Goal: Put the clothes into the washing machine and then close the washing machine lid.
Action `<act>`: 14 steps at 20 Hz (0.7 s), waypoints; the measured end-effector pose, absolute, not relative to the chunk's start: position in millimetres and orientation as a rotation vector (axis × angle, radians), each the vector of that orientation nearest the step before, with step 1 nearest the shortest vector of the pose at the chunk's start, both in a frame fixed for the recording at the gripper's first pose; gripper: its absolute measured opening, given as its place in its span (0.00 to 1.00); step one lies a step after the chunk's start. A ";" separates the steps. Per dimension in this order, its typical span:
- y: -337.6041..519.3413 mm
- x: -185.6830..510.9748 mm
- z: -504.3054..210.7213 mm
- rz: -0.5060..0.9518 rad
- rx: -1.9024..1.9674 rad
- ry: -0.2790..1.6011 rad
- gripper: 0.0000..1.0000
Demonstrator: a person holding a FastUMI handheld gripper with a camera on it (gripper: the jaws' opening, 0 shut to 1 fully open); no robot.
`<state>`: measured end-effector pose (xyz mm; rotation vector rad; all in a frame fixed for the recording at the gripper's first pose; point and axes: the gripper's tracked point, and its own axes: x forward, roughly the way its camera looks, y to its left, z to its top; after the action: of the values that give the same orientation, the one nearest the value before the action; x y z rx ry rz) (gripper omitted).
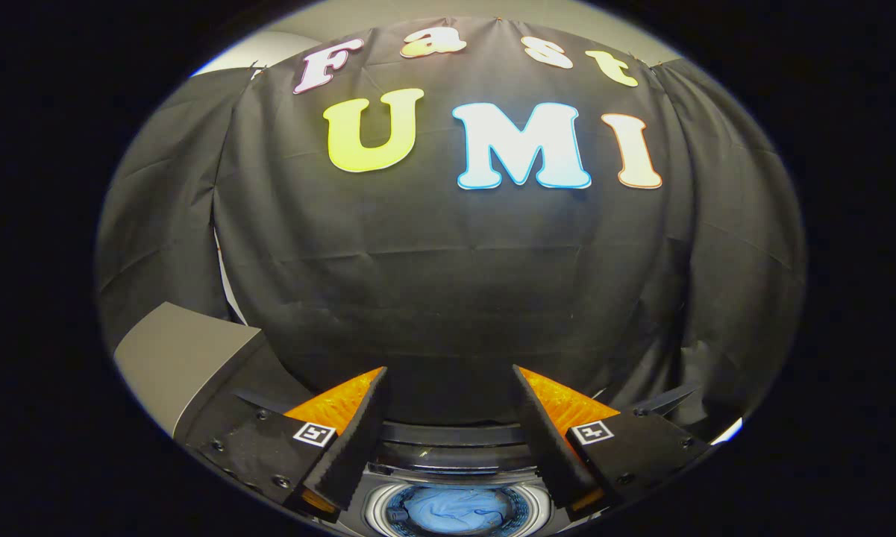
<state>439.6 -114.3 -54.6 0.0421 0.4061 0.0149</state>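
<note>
Two fingers (358,432) spread above washing machine (455,477).

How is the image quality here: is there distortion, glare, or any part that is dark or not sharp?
In the gripper view, fisheye distortion bulges the black cloth wall outward and curves its folds; the light falls unevenly, brighter high on the cloth and dim toward its lower part; the open gripper, empty, looks sharp; the blue clothes in the washing machine drum below are well lit but slightly soft.
</note>
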 end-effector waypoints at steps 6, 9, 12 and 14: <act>-114.3 424.0 -52.0 0.016 0.044 0.325 0.99; -113.6 411.8 -53.9 0.013 0.043 0.305 0.98; -113.3 399.3 -54.7 0.017 0.044 0.278 0.99; -113.0 392.2 -56.4 0.012 0.044 0.259 0.99</act>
<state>392.2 -113.0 -56.4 0.0445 0.2589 0.0121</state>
